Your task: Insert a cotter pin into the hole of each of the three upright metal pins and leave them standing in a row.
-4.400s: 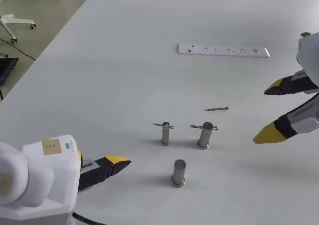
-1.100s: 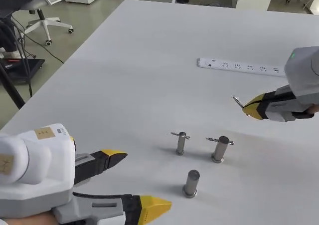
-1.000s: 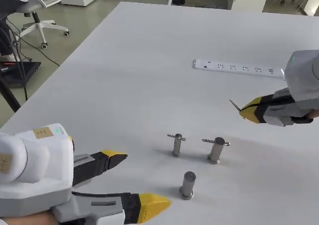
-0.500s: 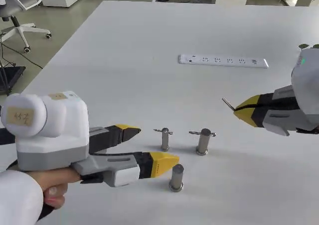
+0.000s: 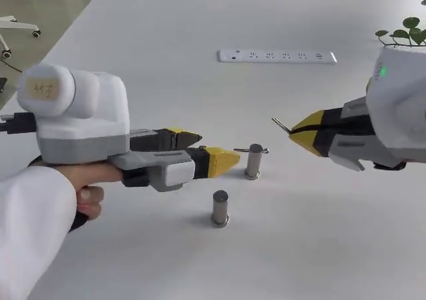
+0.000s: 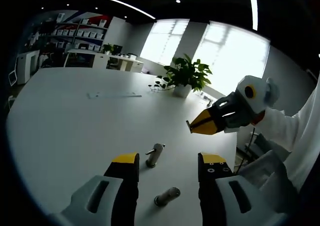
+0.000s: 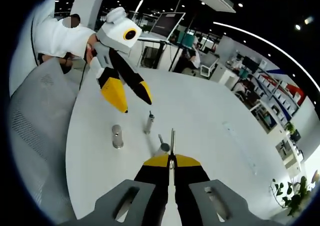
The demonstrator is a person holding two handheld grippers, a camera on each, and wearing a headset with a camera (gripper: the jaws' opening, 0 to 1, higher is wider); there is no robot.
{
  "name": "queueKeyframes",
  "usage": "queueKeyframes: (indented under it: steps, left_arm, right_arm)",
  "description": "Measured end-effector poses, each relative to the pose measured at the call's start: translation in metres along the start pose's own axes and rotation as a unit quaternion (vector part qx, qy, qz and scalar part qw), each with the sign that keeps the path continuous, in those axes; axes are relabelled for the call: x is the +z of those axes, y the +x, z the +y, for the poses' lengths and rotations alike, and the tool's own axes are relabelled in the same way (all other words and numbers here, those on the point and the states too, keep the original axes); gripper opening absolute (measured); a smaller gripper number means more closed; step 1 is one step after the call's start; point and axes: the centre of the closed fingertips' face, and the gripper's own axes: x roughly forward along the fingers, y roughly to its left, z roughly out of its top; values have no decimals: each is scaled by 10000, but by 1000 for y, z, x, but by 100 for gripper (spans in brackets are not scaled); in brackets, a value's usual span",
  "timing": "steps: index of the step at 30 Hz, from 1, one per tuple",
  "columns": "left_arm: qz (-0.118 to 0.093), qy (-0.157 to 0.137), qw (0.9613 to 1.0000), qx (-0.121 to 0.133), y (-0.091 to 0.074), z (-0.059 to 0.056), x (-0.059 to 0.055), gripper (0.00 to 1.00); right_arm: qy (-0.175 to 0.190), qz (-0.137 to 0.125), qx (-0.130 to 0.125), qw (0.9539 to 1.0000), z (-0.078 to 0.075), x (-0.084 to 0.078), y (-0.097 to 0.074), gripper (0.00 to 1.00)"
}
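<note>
Pinched in the closed right claw (image 5: 296, 132), above the middle of the white surface (image 5: 166, 60): slim silver wire cotter pin (image 5: 280, 124). Probably light, springy, slippery; best gripped far back, tip free. Spread and empty beside the bare short grey upright metal pin (image 5: 220, 207): left claw (image 5: 218, 149).

**One cotter in, one up in the air**

All three steel pins stood upright. The front pin (image 5: 220, 208) was bare, with no cotter. The back pin (image 5: 253, 161) had a cotter (image 5: 251, 151) crosswise through its top. The third pin (image 7: 149, 123) was too small to judge. The spare cotter (image 5: 280, 124) was off the table, pinched in the right gripper (image 5: 293, 132).
</note>
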Motion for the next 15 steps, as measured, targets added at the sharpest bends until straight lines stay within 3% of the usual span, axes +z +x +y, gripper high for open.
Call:
queueKeyframes:
  steps: [3, 7, 15]
  left_arm:
    - [59, 80, 9999, -65, 7, -3, 1, 43]
    - [108, 21, 9996, -267, 16, -11, 2, 37]
    - [270, 45, 9980, -572, 32, -25, 0, 28]
  right_arm:
    - [-431, 55, -134, 9990, -2, -4, 1, 0]
    - [-296, 15, -172, 9994, 3, -4, 1, 0]
    - [-757, 73, -247, 9968, 17, -5, 4, 0]
